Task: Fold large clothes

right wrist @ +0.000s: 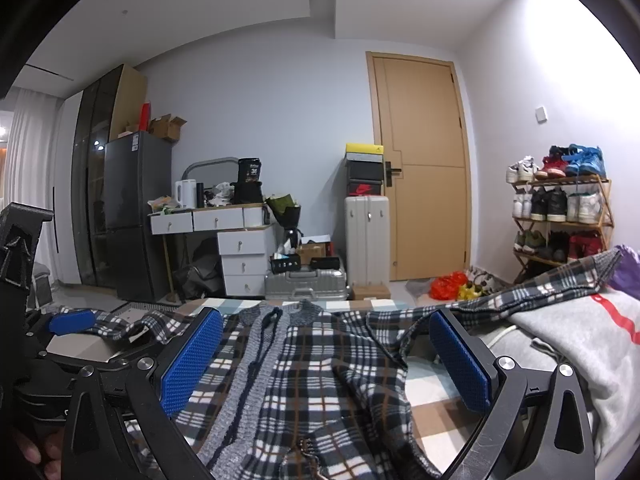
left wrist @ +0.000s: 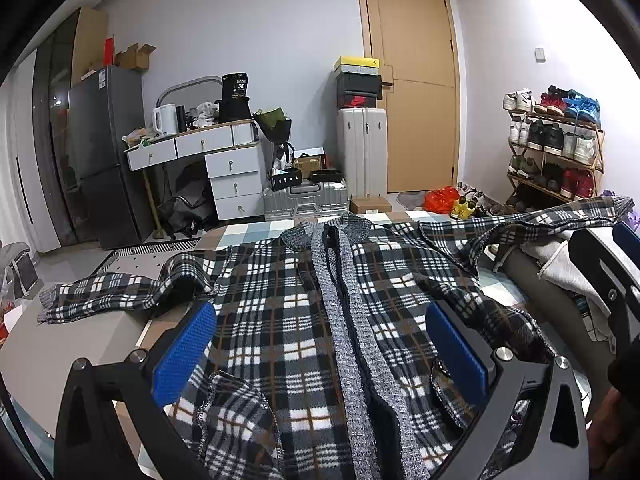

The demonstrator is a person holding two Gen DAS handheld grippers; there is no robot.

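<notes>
A black, white and brown plaid cardigan (left wrist: 296, 312) with a grey knit placket lies spread face up on the bed, collar away from me. Its left sleeve (left wrist: 116, 292) stretches out to the left and its right sleeve (left wrist: 532, 220) runs up over a pile at the right. My left gripper (left wrist: 320, 344) hovers open over the cardigan's lower middle, blue pads wide apart, nothing between them. In the right wrist view the cardigan (right wrist: 312, 376) fills the foreground and my right gripper (right wrist: 326, 356) is open above its right half. The left gripper (right wrist: 72, 322) shows at that view's left edge.
A grey garment (right wrist: 576, 332) with a red stripe lies piled on the bed's right side under the sleeve. Beyond the bed stand suitcases (left wrist: 304, 200), a white drawer desk (left wrist: 224, 160), a dark fridge (left wrist: 104, 152), a shoe rack (left wrist: 560, 144) and a wooden door (left wrist: 416, 80).
</notes>
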